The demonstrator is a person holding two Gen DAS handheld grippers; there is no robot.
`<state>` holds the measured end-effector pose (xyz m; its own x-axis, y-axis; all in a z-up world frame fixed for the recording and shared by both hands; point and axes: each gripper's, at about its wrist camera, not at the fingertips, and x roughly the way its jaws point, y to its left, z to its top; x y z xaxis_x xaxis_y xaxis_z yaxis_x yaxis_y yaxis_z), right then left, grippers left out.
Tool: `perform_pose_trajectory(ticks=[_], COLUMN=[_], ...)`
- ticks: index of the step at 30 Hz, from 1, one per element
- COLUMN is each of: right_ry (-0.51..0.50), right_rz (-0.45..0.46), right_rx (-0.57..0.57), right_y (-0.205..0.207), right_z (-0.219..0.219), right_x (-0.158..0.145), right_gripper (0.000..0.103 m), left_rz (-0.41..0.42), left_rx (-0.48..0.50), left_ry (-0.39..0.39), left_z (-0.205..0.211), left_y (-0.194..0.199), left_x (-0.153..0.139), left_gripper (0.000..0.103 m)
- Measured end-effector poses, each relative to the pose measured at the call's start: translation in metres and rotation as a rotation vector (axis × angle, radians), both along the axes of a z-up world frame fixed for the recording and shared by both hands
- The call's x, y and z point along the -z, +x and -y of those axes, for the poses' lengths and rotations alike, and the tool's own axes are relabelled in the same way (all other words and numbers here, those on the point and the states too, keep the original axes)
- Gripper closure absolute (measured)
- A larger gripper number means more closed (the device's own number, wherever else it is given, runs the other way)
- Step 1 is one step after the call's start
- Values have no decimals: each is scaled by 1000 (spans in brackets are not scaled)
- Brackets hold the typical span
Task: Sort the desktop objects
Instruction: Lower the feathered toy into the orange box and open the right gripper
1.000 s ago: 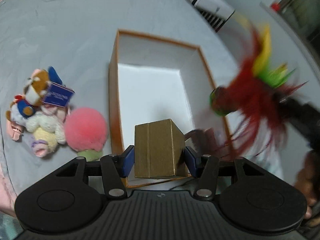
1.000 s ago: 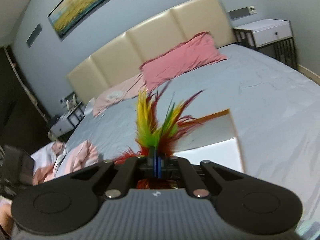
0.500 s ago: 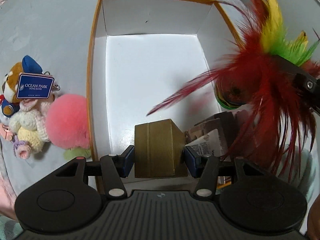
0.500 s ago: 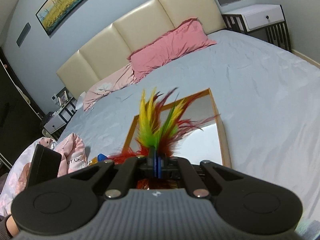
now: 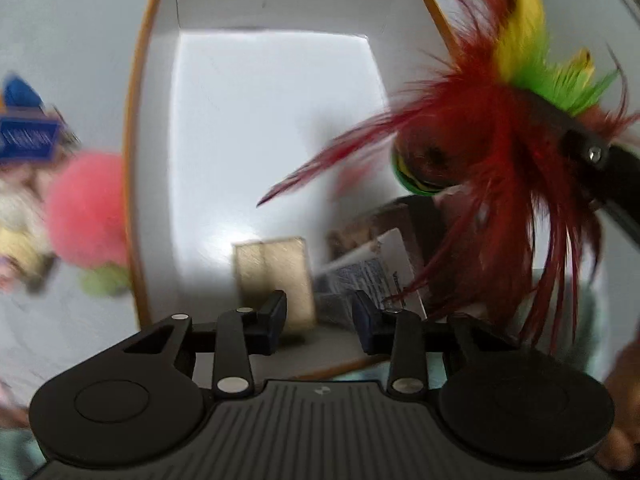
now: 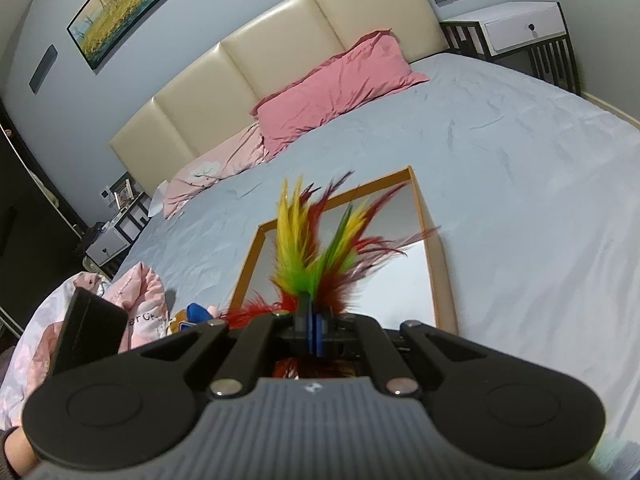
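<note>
Our left gripper (image 5: 319,316) hangs over the near end of the orange-rimmed box (image 5: 134,184), pointing steeply down, and its jaws are closing on nothing: the gold block (image 5: 274,276) lies free on the white floor just ahead of the left fingertip, touching neither pad. Just right of that block, inside the box, sits a dark packet with a printed label (image 5: 368,268). Our right gripper (image 6: 314,328) is clenched on the base of the feathered shuttlecock (image 6: 316,260), whose red, yellow and green plumes fan out ahead of the fingers over the box's right side. The main risk, as we judge it, is the feathers: they spread wide and trail loosely, so a careless release near the rim could leave the shuttlecock draped over the wall or tipping outside onto the bed sheet (image 6: 520,168). Its plumes could also brush our left gripper, which is just beside them. The pink pompom (image 5: 86,212) and the plush toys (image 5: 16,216) wait outside the box, to the left of our left gripper, and motion blur makes their edges hard for us to read.
</note>
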<state>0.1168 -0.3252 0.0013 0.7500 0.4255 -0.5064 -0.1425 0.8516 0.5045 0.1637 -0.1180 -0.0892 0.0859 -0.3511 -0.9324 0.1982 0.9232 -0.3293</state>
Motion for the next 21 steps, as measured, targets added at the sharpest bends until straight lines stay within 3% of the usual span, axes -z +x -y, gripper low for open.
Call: perform_pose_trajectory(ticks=[4,10,17,21], right_ry=[-5,54,153,183], right_rz=[4,-26,-112,-182], right_rx=[-2,-52,-155,-200], right_y=[-2,-3,1,4], right_z=[-3,-12,-43,-62], right_x=[-3,-8,3,18], right_gripper=[102,102,102,102], left_rz=[-5,149,301,312], left_rx=[-35,-40,-186,-267], left_ry=[-59,-103,-38,-20], left_z=[-16,-49,-110,-123], left_y=[-1,-21,-37,-21], left_x=[3,-40,-73,-71], left_gripper=[62,62,62,62])
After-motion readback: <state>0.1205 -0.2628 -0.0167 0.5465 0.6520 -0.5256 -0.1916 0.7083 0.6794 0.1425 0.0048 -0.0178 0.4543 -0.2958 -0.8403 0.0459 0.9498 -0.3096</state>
